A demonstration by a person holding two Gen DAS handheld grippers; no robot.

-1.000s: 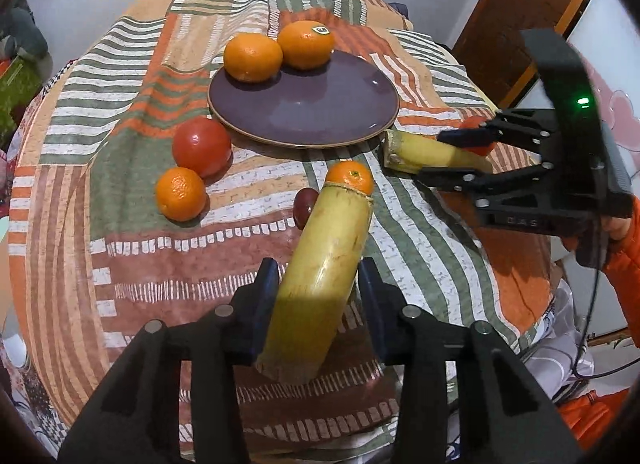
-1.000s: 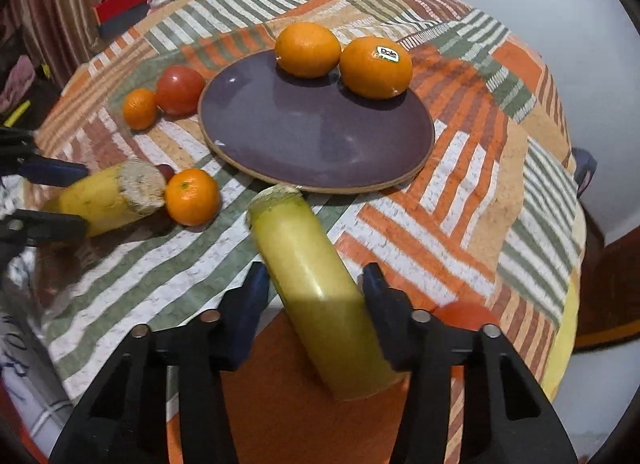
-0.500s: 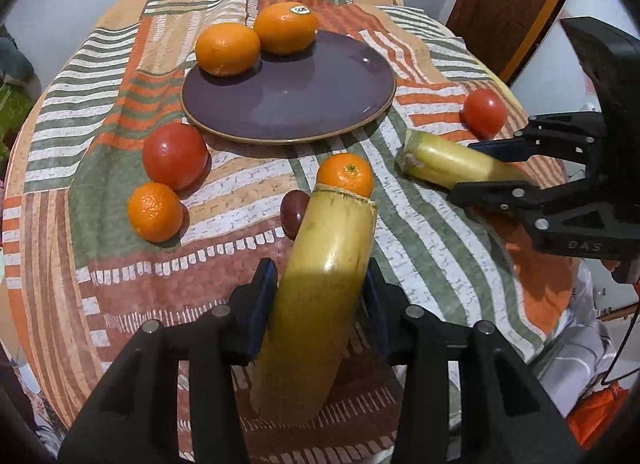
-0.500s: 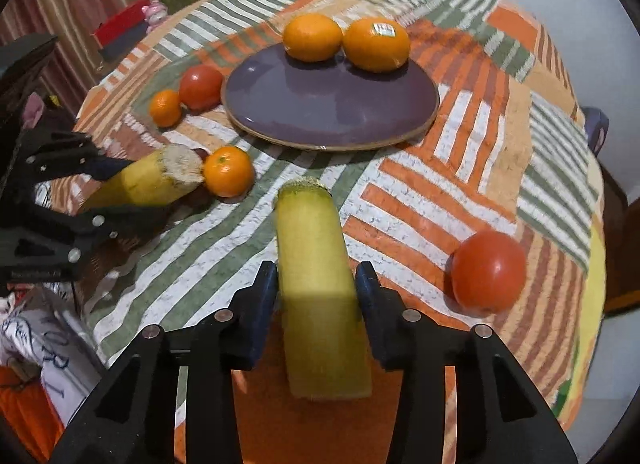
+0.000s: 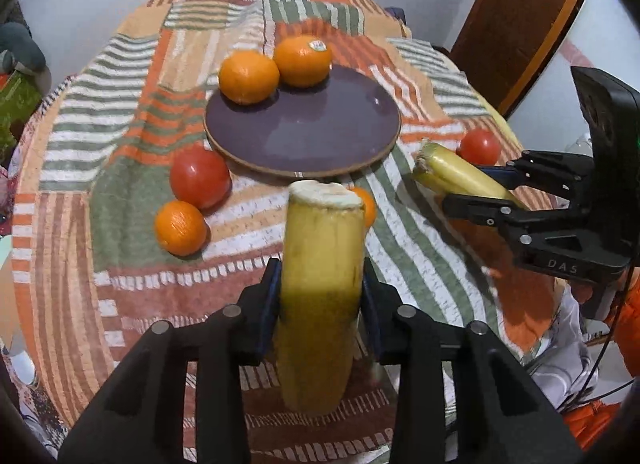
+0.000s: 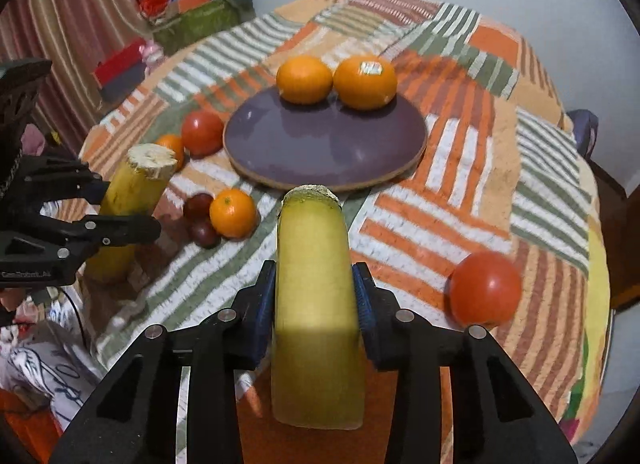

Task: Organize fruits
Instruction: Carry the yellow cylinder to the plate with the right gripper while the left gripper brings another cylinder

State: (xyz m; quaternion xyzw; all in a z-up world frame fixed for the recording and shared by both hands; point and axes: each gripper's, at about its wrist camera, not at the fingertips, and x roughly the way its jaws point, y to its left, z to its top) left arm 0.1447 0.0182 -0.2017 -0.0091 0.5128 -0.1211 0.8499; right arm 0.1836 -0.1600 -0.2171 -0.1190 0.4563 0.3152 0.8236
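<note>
- The left claw [image 5: 322,296] is clamped on a thick yellow banana piece with a pale cut top [image 5: 320,288]; its jaws have just been closing on it, the piece lifted above the striped patchwork cloth over the counter [image 5: 132,168].
- The right claw [image 6: 316,296] likewise grips a second yellow banana piece with a greenish cut end [image 6: 316,304], its jaws also just tightening.
- The round dark-purple plate [image 5: 320,136] lies ahead, two large oranges [image 5: 276,68] at its far rim; the near half is bare.
- Likely step: carry both pieces to the plate. Keep pressure gentle, since banana bruises.
- Lower one at a time, clear of the small tangerine [image 6: 233,213] and dark plums [image 6: 202,220].
</note>
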